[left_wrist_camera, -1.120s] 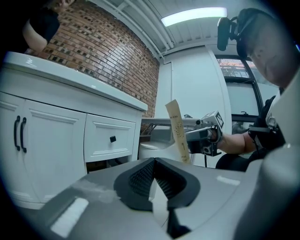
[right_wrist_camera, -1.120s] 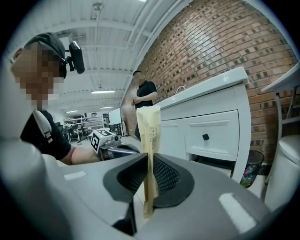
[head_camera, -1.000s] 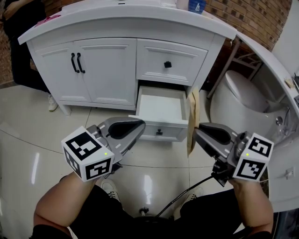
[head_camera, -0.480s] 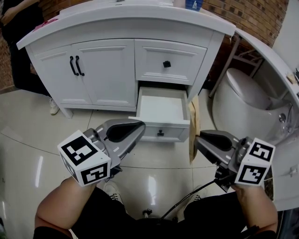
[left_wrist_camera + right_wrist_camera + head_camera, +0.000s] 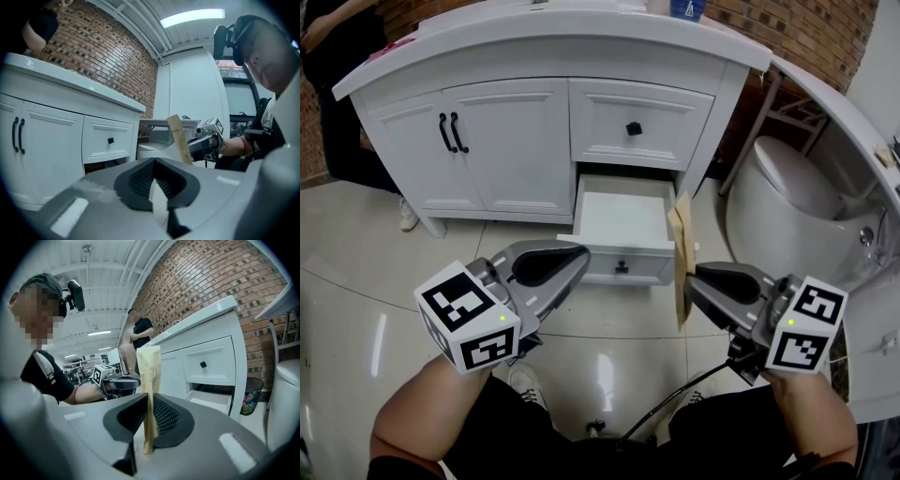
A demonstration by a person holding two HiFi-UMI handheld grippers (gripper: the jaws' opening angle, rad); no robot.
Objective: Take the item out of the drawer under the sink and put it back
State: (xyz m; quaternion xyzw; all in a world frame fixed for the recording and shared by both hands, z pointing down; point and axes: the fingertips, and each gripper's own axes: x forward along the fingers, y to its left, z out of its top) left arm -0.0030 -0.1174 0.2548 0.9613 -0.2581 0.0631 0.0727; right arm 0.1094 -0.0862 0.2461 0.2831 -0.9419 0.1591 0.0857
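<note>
Floor tiles glossy; brick wall behind vanity; drawer open.

vanity: white | handles: black | packet: tan | wall: red brick | floor: cream tiles

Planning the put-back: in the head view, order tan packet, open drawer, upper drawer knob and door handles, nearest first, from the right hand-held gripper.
1. Tan packet, clamped in the right hand-held gripper.
2. Open drawer, just left.
3. Upper drawer knob, above it.
4. Door handles, far left.
</note>
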